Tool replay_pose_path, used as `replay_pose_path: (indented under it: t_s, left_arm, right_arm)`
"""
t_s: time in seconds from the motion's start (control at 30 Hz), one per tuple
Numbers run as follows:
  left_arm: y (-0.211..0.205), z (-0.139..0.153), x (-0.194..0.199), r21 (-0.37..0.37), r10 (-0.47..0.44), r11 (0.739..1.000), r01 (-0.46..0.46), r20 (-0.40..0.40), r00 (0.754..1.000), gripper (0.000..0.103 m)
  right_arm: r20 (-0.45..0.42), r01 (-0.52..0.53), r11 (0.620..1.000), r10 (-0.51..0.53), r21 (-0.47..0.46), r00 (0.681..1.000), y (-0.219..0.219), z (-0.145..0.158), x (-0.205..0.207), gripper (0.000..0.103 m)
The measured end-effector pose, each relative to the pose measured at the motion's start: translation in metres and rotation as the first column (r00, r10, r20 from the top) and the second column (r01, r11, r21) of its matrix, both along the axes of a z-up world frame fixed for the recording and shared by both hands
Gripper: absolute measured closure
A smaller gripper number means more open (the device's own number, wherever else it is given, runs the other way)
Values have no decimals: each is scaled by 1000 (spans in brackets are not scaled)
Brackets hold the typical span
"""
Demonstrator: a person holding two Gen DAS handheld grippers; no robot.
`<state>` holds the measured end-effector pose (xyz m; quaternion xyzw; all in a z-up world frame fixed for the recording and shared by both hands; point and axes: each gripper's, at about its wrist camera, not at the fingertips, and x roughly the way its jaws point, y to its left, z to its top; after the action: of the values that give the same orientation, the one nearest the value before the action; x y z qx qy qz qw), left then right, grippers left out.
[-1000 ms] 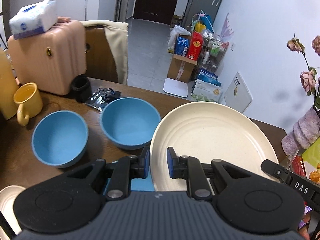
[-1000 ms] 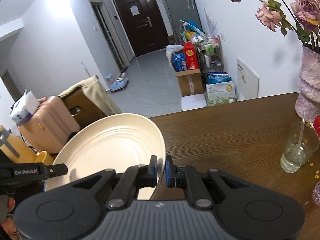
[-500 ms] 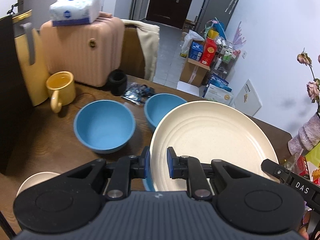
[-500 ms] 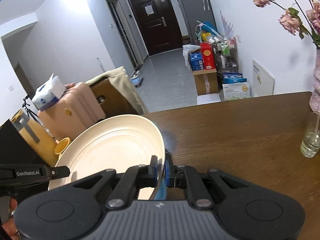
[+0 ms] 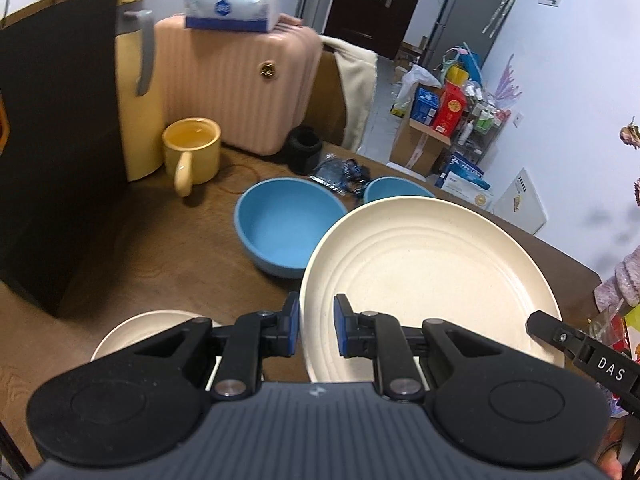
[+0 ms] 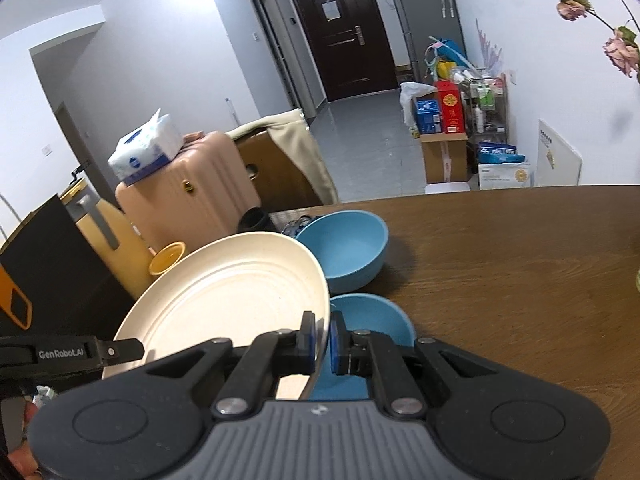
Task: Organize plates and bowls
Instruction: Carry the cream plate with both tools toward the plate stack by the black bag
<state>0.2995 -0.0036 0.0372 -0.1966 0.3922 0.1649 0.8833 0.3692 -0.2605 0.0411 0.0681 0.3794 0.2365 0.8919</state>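
- Above the brown table (image 6: 520, 264), a large cream plate (image 5: 424, 280) is carried level between both tools, lifted clear of the wood.
- The left gripper (image 5: 316, 330) has its blue pads closed on the plate's near rim at about 7 o'clock of the disc, in the left wrist view.
- The right gripper (image 6: 320, 340) is clamped narrow on the opposite rim; in its own view the plate's edge runs straight between the pads.
- Under the plate's right edge sits a blue bowl (image 6: 372, 320), partly covered by it.
- A second blue bowl (image 6: 344, 244) stands at 12 o'clock from that one, just beside it; whether they touch is unclear.
- In the left wrist view, a third blue bowl (image 5: 286, 224) lies at 10 o'clock from the plate, rim overlapped by the plate's edge.
- A smaller cream plate (image 5: 148, 328) rests flat at 8 o'clock, near the table's front edge.
- A yellow mug (image 5: 192, 152), a yellow jug (image 5: 136, 92) and a dark box (image 5: 56, 148) crowd the left side.
- Bare wood stretches at 3 o'clock in the right wrist view.
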Motion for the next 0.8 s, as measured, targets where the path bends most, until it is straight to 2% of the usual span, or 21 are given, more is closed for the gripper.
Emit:
replay_pose_path:
  t_s: [0.8]
  left_arm:
    - [68,-23,-71,-22,57,998,-58,-43,997,86]
  right_arm:
    - [-20,-71,997,71,-30,997,76,-20,-59,96]
